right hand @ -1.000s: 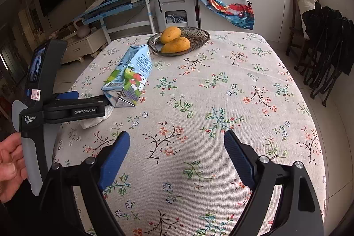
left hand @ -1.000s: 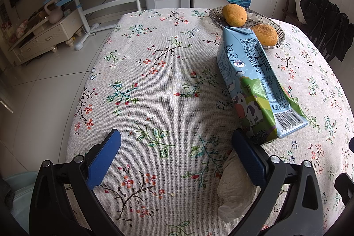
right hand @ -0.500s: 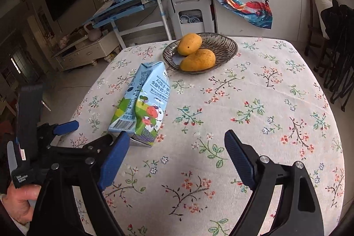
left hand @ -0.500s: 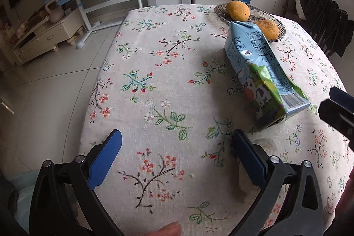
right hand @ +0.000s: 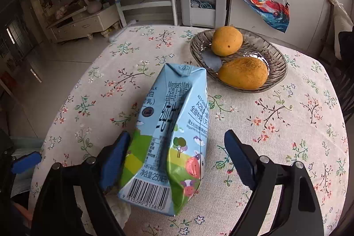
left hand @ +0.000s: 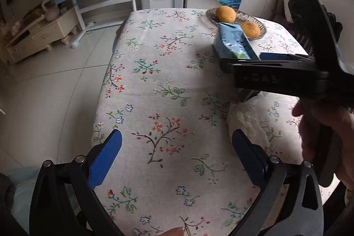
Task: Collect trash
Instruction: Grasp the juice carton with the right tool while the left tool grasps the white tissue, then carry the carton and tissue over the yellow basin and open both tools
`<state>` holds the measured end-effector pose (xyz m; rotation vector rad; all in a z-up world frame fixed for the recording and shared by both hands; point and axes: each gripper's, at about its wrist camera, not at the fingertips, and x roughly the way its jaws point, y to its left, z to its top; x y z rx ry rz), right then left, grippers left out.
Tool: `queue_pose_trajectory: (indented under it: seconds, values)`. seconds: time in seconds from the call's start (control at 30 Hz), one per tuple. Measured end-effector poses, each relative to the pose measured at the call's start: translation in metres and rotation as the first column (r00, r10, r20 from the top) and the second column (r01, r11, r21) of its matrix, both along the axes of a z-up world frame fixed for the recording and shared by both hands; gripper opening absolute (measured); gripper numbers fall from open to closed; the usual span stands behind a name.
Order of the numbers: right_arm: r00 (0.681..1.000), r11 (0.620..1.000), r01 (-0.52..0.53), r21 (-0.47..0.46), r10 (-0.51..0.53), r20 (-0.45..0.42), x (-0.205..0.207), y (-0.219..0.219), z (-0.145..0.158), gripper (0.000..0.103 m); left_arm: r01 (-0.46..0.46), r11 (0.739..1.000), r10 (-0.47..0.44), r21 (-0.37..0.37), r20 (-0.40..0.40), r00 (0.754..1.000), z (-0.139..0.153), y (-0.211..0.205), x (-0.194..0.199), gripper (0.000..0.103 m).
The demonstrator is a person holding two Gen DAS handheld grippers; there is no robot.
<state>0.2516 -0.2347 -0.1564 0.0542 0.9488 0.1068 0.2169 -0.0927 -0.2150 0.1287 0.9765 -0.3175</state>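
A crumpled blue-and-green milk carton (right hand: 172, 129) lies on its side on the flowered tablecloth (right hand: 276, 125). My right gripper (right hand: 177, 135) straddles its near end and its jaws are closing. The left pad sits against the carton's side while the right pad stands clear of it. A crumpled white tissue (right hand: 119, 209) pokes out under the carton's near corner. In the left wrist view the carton (left hand: 234, 45) is partly hidden behind the right tool's black body. My left gripper (left hand: 176, 133) is open over bare cloth, with the tissue (left hand: 250, 123) just right of its right finger.
A glass bowl (right hand: 276, 54) with two mangoes stands beyond the carton. A pale blue-green container (left hand: 22, 180) sits on the floor off the table's near left corner. A hand (left hand: 320, 125) holds the right tool. Dark chairs stand at the right.
My right gripper swung left across the table and now straddles the carton. My left gripper drew back and left, so the tissue is now outside its right finger.
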Motion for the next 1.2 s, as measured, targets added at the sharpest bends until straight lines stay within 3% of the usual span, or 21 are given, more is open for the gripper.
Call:
queue_pose_trajectory:
  seconds: [0.1,0.37,0.53,0.63,0.73,0.77,0.8,1.0,1.2]
  values:
    - [1.000,1.000,-0.006,0.013,0.006,-0.027,0.004,-0.005,-0.003,0.060,0.040,0.999,-0.040,-0.005,0.003,0.999,0.001,-0.011,-0.009,0.097]
    - [0.999,0.996,0.015,0.092,-0.019,0.044,-0.042,-0.040,0.028,0.060,0.077,0.996,-0.078,-0.034,-0.009,0.997,-0.001,-0.034,-0.006,0.097]
    - [0.995,0.988,0.071,0.134,-0.079,0.058,-0.087,-0.073,0.039,0.060,0.101,0.995,-0.101,-0.007,0.000,0.995,-0.001,-0.055,-0.002,0.096]
    - [0.991,0.981,0.109,0.162,-0.119,0.056,-0.112,-0.088,0.041,0.060,0.100,0.995,-0.099,0.032,-0.027,0.995,-0.012,-0.062,0.002,0.076]
    - [0.988,0.973,0.131,0.189,-0.143,0.051,-0.137,-0.094,0.044,0.060,0.126,0.990,-0.127,0.062,0.007,0.992,-0.015,-0.066,-0.002,0.047]
    - [0.989,0.971,0.130,0.199,-0.143,0.050,-0.147,-0.094,0.046,0.060,0.140,0.989,-0.140,0.048,0.001,0.990,-0.013,-0.065,-0.002,0.027]
    - [0.989,0.970,0.127,0.206,-0.141,0.052,-0.157,-0.091,0.048,0.060,0.141,0.989,-0.140,0.049,-0.007,0.990,-0.011,-0.063,-0.003,0.019]
    - [0.995,0.963,0.055,0.265,-0.075,0.067,-0.224,-0.058,0.059,0.060,0.141,0.990,-0.140,-0.026,0.036,0.990,0.025,-0.028,-0.032,0.018]
    - [0.997,0.966,-0.076,0.246,0.069,0.038,-0.277,0.002,0.049,0.060,0.106,0.992,-0.101,-0.071,0.078,0.992,0.064,0.028,-0.091,0.018]
